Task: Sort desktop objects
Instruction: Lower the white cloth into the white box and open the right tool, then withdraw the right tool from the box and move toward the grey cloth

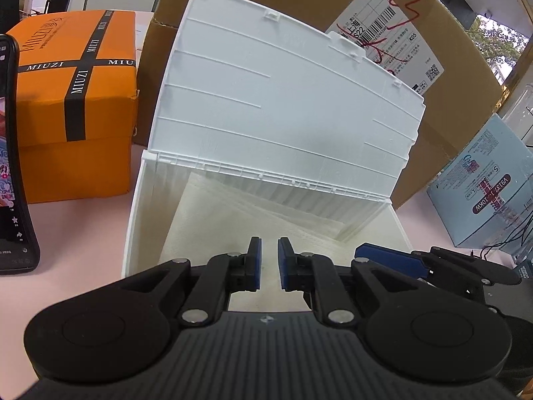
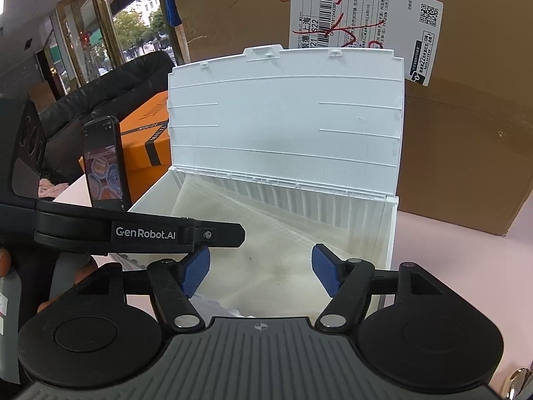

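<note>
Left gripper [image 1: 269, 263] is hovering nearly pressed together, right gripper [image 2: 261, 271] spreading wide over one white box [image 2: 389, 233], with only the left view showing the blue carton [image 1: 483, 180].

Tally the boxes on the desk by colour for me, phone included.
White storage box, lid open: 1
Orange box: 1
Brown cardboard box: 1
Light blue box: 1
Phone, standing: 1
Total: 5
</note>
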Available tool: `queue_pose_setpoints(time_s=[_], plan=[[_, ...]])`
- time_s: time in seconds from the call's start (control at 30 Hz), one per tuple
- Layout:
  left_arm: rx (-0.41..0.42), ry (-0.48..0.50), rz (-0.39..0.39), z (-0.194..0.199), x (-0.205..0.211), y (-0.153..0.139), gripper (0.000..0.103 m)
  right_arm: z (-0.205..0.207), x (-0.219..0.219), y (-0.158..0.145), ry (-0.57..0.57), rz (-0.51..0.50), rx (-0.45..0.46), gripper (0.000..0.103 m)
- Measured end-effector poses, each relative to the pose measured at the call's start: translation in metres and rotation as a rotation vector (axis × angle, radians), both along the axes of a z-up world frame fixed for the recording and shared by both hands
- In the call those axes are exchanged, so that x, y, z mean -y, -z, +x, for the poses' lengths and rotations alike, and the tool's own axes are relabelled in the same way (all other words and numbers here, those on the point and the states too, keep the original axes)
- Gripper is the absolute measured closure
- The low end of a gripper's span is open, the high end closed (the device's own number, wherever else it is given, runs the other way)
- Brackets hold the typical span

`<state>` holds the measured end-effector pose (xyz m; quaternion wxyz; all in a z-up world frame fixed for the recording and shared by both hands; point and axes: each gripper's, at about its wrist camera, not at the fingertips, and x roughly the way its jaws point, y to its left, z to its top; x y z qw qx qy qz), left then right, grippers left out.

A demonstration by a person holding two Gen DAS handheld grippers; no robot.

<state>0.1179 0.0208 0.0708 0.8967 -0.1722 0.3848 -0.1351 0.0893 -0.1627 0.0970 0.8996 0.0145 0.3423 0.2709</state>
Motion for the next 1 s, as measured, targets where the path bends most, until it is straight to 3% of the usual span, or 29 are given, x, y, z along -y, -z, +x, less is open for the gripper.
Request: queue_pose_setpoints(time_s=[0.1, 0.17, 0.33, 0.7, 0.77, 0.83, 0.87, 0.97, 1.0], plan=[[0.0, 0.004, -0.02, 0.001, -0.002, 0.001, 0.091, -0.002, 0.002, -0.002, 0.015, -0.008, 0.014, 0.029], [0.007, 0.006, -0.043, 0.001, -0.004, 0.001, 0.084, -0.003, 0.005, -0.004, 0.034, -0.012, 0.032, 0.025], [0.022, -0.007, -0.089, 0.001, -0.01, 0.0, 0.049, -0.002, 0.011, -0.007, 0.06, 0.001, 0.058, 0.024], [0.042, -0.055, -0.184, -0.002, -0.024, -0.002, 0.044, -0.005, 0.017, -0.012, 0.111, 0.027, 0.126, 0.009], [0.048, -0.053, -0.203, -0.003, -0.025, -0.004, 0.039, -0.003, 0.015, -0.009, 0.14, -0.007, 0.126, 0.009], [0.062, -0.03, -0.225, -0.006, -0.024, -0.007, 0.023, 0.0, 0.012, -0.006, 0.183, -0.065, 0.14, 0.01], [0.073, -0.018, -0.229, -0.008, -0.022, -0.009, 0.02, 0.001, 0.011, -0.004, 0.206, -0.097, 0.151, 0.01], [0.176, -0.074, -0.138, -0.023, -0.016, -0.02, 0.018, 0.005, 0.01, 0.001, 0.227, -0.136, 0.155, 0.014], [0.223, -0.098, -0.093, -0.029, -0.014, -0.025, 0.017, 0.006, 0.011, 0.001, 0.229, -0.133, 0.151, 0.02]])
